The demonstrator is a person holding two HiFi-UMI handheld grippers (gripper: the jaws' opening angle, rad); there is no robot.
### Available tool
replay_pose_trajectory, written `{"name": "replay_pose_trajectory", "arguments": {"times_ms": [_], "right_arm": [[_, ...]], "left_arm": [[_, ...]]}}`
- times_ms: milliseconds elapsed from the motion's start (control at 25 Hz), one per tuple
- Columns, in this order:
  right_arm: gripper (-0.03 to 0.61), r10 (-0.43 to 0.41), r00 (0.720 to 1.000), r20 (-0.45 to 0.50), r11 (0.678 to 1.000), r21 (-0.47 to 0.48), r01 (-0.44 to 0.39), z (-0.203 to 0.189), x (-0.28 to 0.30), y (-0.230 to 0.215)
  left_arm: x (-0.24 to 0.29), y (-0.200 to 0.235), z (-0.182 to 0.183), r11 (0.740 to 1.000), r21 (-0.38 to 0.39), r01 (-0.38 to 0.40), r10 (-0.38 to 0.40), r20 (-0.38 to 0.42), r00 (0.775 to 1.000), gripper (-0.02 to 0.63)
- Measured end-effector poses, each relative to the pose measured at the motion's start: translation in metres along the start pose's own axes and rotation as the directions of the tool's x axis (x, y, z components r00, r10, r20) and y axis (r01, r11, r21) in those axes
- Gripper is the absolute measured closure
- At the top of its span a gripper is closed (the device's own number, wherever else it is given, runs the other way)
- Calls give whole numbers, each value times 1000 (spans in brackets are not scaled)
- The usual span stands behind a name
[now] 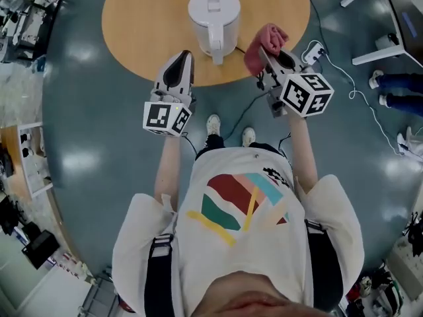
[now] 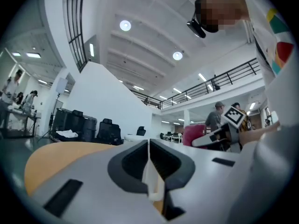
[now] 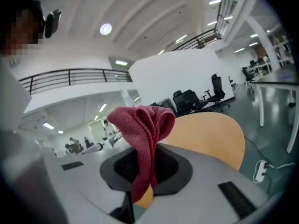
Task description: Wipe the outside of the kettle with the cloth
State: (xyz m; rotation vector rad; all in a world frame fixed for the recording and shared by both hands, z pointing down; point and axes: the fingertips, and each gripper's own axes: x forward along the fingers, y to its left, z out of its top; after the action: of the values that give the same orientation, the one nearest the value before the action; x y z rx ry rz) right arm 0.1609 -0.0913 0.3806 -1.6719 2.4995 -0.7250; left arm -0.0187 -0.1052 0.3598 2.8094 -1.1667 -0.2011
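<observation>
A white kettle stands on the round wooden table, its handle toward me. My right gripper is shut on a red cloth, held up to the right of the kettle and apart from it. In the right gripper view the cloth bunches above the closed jaws and hangs down between them. My left gripper is shut with nothing in it, raised at the table's near edge, left of the kettle's handle. In the left gripper view its jaws meet, and the right gripper with the cloth shows beyond.
A white power strip and cable lie on the blue-grey floor right of the table. White desk legs stand at the upper right. A person's legs show at the right edge. Shelves and clutter line the left side.
</observation>
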Motion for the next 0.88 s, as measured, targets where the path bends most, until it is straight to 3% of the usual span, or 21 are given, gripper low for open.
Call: {"name": "replay_pose_trajectory", "arguments": {"times_ms": [120,320,560,720,880], "right_arm": [[531,-43,995,88,999,33,40,0,-24,5],[531,-48,997,60,995,-83,53,-12,-44,20],[532,-84,994,69,974,-206,97,-11,-58,28],[532,-91,992,84,967,-230,108,-8,-63,32],[532,-84,993,84,963,-248,103,-8,-64,36]], "left_arm": [[-10,-11,9,997,-40,-66,68,59,996,568],[-16,-23,13,983,60,-174,173,17,985,569],[-23,-35,14,980,69,-186,186,1,982,569],[-27,-35,11,978,70,-198,199,-17,980,569],[-32,-36,19,972,94,-215,215,12,977,569]]}}
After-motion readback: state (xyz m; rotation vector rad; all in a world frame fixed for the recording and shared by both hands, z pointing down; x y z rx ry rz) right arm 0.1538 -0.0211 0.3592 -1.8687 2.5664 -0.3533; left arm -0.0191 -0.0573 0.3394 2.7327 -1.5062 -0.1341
